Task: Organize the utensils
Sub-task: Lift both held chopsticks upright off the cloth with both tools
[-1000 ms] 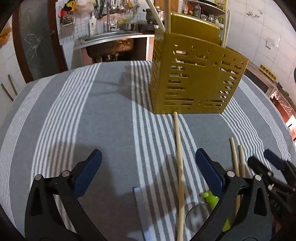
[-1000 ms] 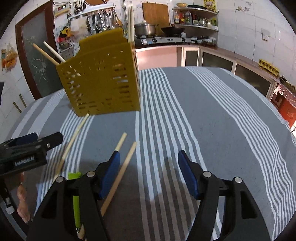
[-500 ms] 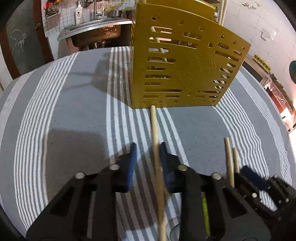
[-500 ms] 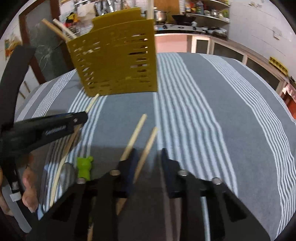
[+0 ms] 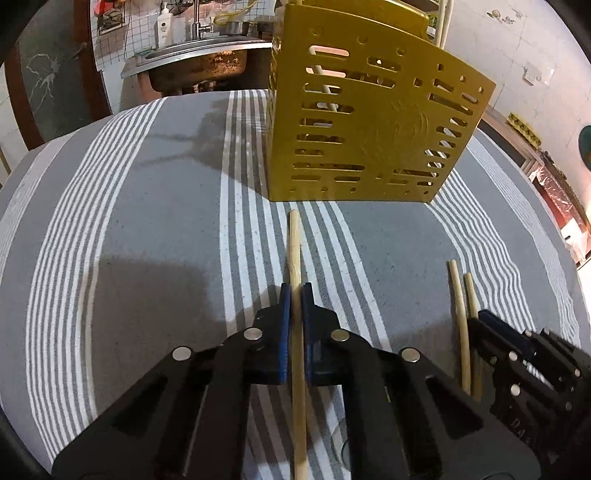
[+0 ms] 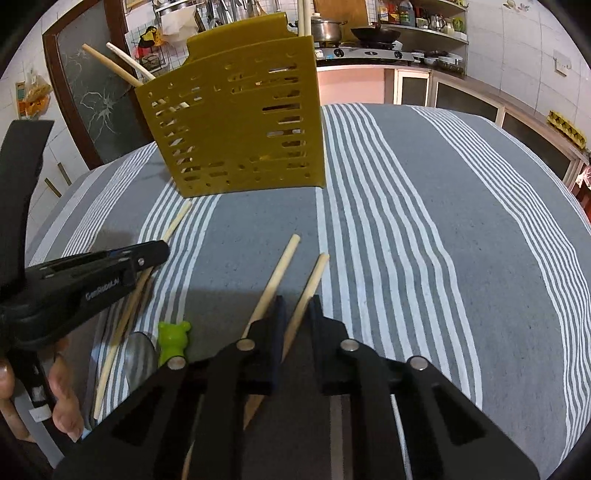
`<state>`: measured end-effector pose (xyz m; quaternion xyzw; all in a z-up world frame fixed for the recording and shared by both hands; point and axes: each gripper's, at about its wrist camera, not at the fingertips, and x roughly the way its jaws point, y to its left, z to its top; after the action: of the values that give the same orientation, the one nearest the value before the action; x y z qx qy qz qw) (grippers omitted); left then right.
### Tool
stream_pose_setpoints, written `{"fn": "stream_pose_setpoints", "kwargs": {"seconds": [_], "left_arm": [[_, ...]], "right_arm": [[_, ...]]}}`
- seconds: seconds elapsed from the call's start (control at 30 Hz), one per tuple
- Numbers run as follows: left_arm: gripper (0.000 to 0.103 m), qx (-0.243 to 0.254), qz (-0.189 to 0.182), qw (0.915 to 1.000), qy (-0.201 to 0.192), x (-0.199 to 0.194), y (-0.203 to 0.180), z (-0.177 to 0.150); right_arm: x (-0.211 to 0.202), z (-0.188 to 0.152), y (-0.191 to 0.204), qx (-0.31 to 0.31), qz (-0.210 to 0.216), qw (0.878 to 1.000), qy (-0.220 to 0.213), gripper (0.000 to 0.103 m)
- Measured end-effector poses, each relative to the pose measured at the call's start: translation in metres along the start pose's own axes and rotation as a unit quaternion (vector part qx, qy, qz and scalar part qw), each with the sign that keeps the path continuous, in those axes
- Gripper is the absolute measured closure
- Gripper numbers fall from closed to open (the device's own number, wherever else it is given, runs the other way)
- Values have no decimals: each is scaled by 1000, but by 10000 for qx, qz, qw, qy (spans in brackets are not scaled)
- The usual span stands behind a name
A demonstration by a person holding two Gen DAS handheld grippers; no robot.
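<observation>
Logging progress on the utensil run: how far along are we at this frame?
Done: some chopsticks already stand in the yellow holder.

In hand: left tongs are shut on one chopstick lying on the cloth. Right tongs sit around another chopstick, a small gap visible beside it; whether it is clamped is unclear.

Left: its neighbour and the green bear-handled utensil are loose on the striped cloth.

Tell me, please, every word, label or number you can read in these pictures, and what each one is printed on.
"GenRobot.AI", somewhat blurred: white lettering on the black side of the left gripper, in the right wrist view.
Labels on the bottles on the kitchen shelf: too small to read.
Yellow utensil holder: no lettering readable.
</observation>
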<state>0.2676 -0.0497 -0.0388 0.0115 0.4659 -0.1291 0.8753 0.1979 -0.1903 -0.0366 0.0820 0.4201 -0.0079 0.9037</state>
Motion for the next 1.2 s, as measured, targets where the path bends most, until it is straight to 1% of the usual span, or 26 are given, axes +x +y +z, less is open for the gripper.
{"fn": "stream_pose_setpoints", "kwargs": {"seconds": [0.23, 0.33, 0.4, 0.57, 0.83, 1.2], "left_arm": [[98, 150, 126, 9998, 6, -2, -3, -3], [98, 315, 281, 9991, -23, -1, -10, -5], [98, 357, 315, 9989, -28, 0, -13, -5], [98, 228, 190, 9996, -12, 0, -11, -3], [98, 94, 123, 9999, -42, -3, -5, -2], [98, -3, 146, 9996, -229, -11, 3, -1]], "right_arm": [[6, 11, 9, -257, -292, 9991, 174, 90], [11, 17, 12, -261, -386, 9986, 241, 90], [12, 19, 11, -199, -365, 9988, 243, 90], [12, 21, 8, -110, -285, 9994, 171, 90], [12, 21, -1, -79, -112, 9999, 20, 90], [3, 21, -16, 7, -2, 9998, -201, 91]]}}
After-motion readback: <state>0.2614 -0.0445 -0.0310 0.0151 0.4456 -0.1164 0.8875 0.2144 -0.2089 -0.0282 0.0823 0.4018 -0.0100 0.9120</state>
